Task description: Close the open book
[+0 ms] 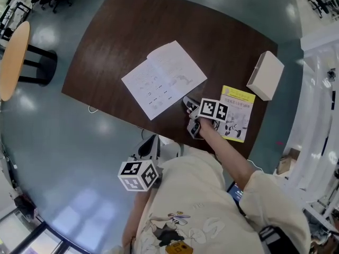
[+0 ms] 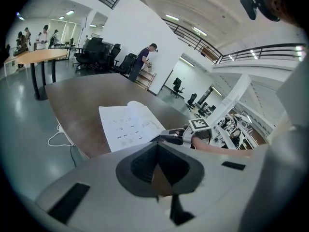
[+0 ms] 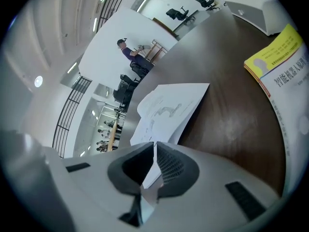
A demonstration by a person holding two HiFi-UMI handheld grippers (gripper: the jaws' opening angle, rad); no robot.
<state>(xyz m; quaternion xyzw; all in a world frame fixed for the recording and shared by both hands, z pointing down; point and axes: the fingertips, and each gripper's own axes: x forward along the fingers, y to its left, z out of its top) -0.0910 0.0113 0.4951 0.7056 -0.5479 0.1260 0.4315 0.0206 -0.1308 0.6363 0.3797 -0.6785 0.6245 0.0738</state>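
The open book [image 1: 164, 79] lies flat with its white pages up in the middle of the dark brown table [image 1: 122, 36]. My right gripper [image 1: 188, 103] rests at the book's near right corner, its jaws shut. In the right gripper view the book [image 3: 166, 108] runs right up to the right gripper [image 3: 154, 144], and white shows in the slit between the pads; I cannot tell whether a page is pinched. My left gripper [image 1: 150, 146] hangs off the table's near edge, close to the person's body. In its own view the left gripper [image 2: 157, 146] is shut and holds nothing, with the book [image 2: 129, 125] ahead.
A yellow booklet [image 1: 237, 112] lies just right of my right gripper, and a white box [image 1: 266, 75] stands at the table's right edge. A thin cable [image 1: 92, 109] hangs by the table's left edge. A round wooden table [image 1: 13, 57] stands far left.
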